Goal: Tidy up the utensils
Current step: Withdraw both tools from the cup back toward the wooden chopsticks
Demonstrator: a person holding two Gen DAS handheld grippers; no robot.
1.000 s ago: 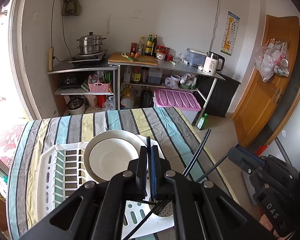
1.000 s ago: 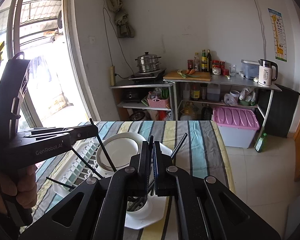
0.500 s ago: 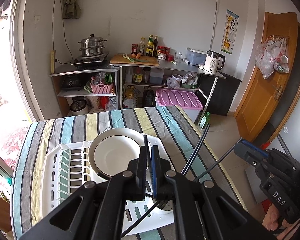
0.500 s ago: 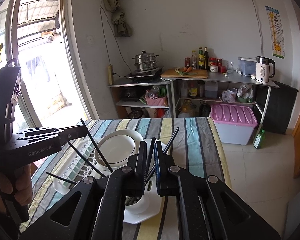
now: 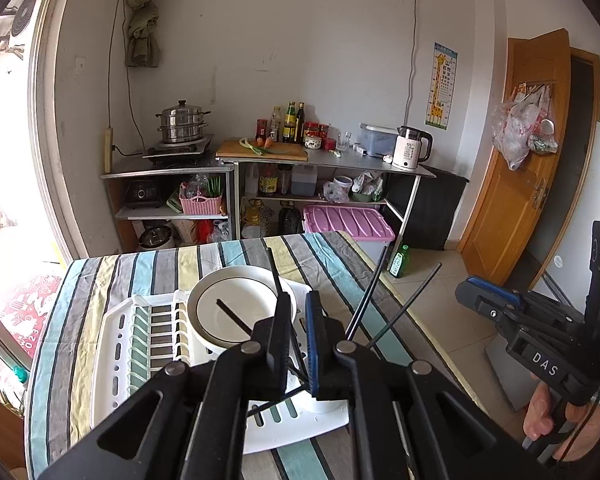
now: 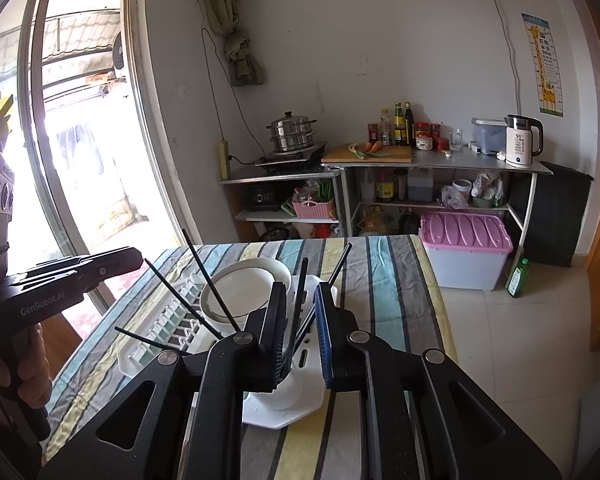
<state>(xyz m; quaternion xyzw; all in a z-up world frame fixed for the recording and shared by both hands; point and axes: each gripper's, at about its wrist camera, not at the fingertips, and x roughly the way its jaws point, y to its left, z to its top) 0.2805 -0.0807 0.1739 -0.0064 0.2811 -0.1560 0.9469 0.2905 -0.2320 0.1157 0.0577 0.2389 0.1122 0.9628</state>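
Observation:
Several black chopsticks (image 5: 370,294) stand fanned out in a white utensil cup (image 6: 286,394) at the near corner of the white dish rack (image 5: 116,352). They also show in the right wrist view (image 6: 210,286). My left gripper (image 5: 298,320) is open above the cup with a narrow gap and holds nothing. My right gripper (image 6: 302,312) is open above the cup, and a chopstick (image 6: 300,292) stands loose between its jaws. The right gripper also shows in the left wrist view (image 5: 496,306), and the left gripper shows in the right wrist view (image 6: 100,266).
A white plate with a dark rim (image 5: 236,312) leans in the rack. The rack sits on a striped tablecloth (image 5: 148,268). Behind the table are metal shelves (image 5: 228,168) with a steamer pot, bottles and a kettle, and a pink-lidded bin (image 5: 348,222) on the floor.
Both grippers have opened slightly and let go of their chopsticks, which now stand in the cup. Both have pulled back and up a little from the rack.

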